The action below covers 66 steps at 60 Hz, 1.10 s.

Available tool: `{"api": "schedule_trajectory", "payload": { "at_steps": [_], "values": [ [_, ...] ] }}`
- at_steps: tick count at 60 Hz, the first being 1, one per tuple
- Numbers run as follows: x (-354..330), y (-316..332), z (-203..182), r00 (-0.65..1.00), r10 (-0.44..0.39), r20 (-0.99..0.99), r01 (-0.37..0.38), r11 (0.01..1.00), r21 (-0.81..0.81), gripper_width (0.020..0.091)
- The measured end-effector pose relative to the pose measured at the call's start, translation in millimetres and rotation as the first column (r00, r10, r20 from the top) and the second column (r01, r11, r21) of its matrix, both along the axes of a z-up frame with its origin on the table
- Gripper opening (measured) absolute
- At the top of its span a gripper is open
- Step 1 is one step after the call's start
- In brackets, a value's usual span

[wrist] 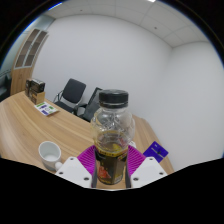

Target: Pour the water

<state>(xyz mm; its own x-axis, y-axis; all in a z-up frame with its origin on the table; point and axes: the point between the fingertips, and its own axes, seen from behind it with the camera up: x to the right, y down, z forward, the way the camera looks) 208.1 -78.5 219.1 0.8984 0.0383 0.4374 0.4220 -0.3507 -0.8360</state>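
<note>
A clear plastic bottle (111,135) with a black cap and a dark label stands upright between my fingers, rising above them. My gripper (110,168) is shut on the bottle, its purple pads pressing on the labelled lower part from both sides. A white cup (50,152) sits on the wooden table (40,125), just left of and a little beyond the left finger. The bottle looks mostly empty in its clear upper part, with something dark yellow near the label line.
Two black chairs (75,96) stand behind the table by the white wall. A small box (36,89) and a flat card (47,108) lie on the table's far left. A purple card (155,152) lies right of the bottle.
</note>
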Motion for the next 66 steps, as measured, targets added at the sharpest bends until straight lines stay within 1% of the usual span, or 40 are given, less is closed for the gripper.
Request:
{"api": "schedule_trajectory", "payload": {
  "at_steps": [6, 11, 22, 27, 28, 30, 37, 38, 44, 46, 48, 52, 54, 55, 58, 66],
  "values": [
    [0.9, 1.2, -35.7, 0.98, 0.006, -0.2, -0.012, 1.0, -0.028, 0.038],
    [4.2, 4.5, -65.8, 0.953, 0.014, -0.301, -0.034, 0.998, -0.062, 0.0378],
    [-6.5, 3.7, -117.1, 0.919, 0.048, -0.392, -0.086, 0.993, -0.08, 0.0378],
    [-7.6, 0.9, -140.0, 0.907, 0.049, -0.418, -0.102, 0.989, -0.107, 0.0382],
    [-8.9, -1.2, -142.6, 0.904, 0.045, -0.425, -0.102, 0.988, -0.113, 0.0391],
    [-8.7, 0.0, -138.9, 0.901, 0.059, -0.429, -0.102, 0.992, -0.077, 0.0389],
    [-7.9, -1.8, -140.4, 0.899, 0.064, -0.433, -0.103, 0.992, -0.067, 0.041],
    [-7.9, -2.2, -140.4, 0.9, 0.063, -0.431, -0.102, 0.992, -0.068, 0.0437],
    [-7.7, -4.2, -139.7, 0.902, 0.059, -0.428, -0.106, 0.99, -0.087, 0.0519],
    [-7.7, -7.0, -140.1, 0.903, 0.057, -0.427, -0.108, 0.989, -0.096, 0.0564],
    [-7.9, -11.3, -137.0, 0.902, 0.049, -0.43, -0.104, 0.989, -0.105, 0.0644],
    [-9.3, -23.9, -127.6, 0.902, 0.034, -0.431, -0.094, 0.988, -0.119, 0.0874],
    [-8.4, -31.2, -121.4, 0.903, 0.021, -0.428, -0.082, 0.989, -0.125, 0.0836],
    [-8.0, -35.3, -118.1, 0.905, 0.013, -0.425, -0.074, 0.989, -0.128, 0.0835],
    [-10.1, -49.9, -105.8, 0.91, -0.004, -0.415, -0.056, 0.99, -0.133, 0.0863],
    [-26.8, -108.4, -68.8, 0.914, -0.05, -0.403, -0.015, 0.988, -0.157, 0.086]
  ]
}}
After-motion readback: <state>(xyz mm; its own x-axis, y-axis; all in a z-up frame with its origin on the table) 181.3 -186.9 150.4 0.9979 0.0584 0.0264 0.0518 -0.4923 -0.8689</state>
